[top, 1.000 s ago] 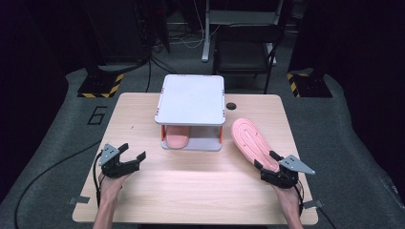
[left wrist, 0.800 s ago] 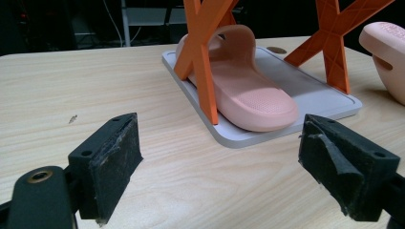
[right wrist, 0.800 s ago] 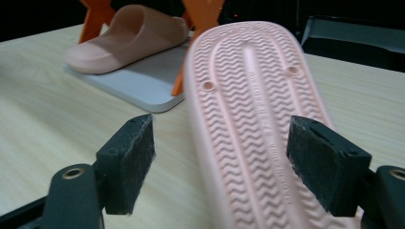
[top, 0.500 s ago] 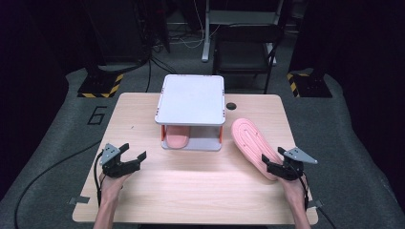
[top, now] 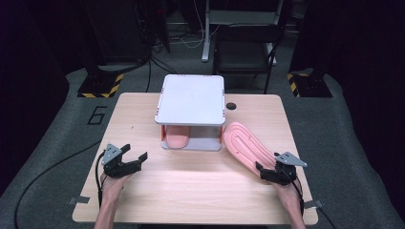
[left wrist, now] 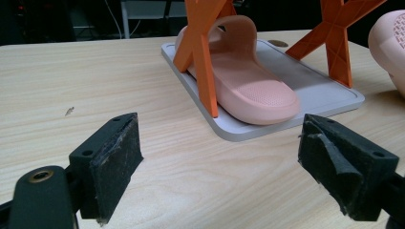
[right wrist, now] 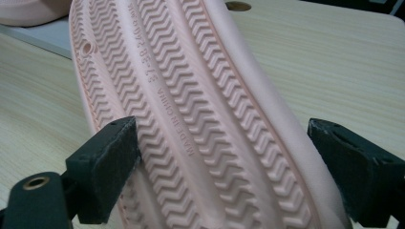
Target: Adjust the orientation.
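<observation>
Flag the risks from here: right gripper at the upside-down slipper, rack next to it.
1. Right gripper jaws have just been opening and straddle the sole-up slipper at its heel end only; a grip there may let the long toe end droop or twist.
2. The toe lies close to the rack, so swinging it could knock an orange leg.

High view overlooks the table [top: 191,191]; both gripper views skim it closely.
</observation>
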The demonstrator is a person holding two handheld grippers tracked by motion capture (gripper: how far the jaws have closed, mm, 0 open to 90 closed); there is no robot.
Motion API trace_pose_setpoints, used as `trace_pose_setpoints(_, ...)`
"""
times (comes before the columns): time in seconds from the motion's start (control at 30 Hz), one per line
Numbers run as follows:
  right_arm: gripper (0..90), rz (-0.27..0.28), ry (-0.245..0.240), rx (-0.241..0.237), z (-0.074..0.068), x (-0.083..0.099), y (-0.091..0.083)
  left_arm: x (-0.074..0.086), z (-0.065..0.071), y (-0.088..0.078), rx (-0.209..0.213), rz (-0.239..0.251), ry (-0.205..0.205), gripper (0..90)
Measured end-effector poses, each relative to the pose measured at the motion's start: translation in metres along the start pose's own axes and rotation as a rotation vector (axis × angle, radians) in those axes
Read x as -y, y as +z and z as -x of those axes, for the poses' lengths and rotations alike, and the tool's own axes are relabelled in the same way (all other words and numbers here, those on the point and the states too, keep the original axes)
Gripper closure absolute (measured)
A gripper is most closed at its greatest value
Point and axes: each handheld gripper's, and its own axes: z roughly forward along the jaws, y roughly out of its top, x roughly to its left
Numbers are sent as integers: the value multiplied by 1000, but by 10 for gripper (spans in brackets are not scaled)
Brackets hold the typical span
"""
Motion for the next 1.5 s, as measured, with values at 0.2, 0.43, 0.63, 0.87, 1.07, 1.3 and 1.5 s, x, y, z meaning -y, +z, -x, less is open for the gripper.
trace_pose_setpoints(0.2, 169, 13, -113, 12, -11, 0, -7, 0, -1, -1, 2, 2, -9, 146)
trace_pose_setpoints(0.43, 261, 89, -101, -93, -22, 2, -25, 1, -1, 0, 6, 3, -10, 146)
trace_pose_setpoints(0.63, 255, 66, -105, -149, -31, 3, -25, 0, -1, -1, 5, -1, -11, 146)
trace_pose_setpoints(0.87, 276, 161, -54, -169, -29, -15, -34, 1, -2, -1, 4, -2, -14, 147)
trace_pose_setpoints(1.07, 297, 138, 14, -89, -5, -33, -25, 2, -2, 1, 1, -7, -10, 147)
trace_pose_setpoints(1.3, 300, 104, 36, -100, -5, -35, -13, 2, -3, 0, 0, -9, -16, 148)
trace_pose_setpoints(1.5, 297, 130, 24, -159, -19, -32, -19, 3, -2, 1, 1, -11, -14, 148)
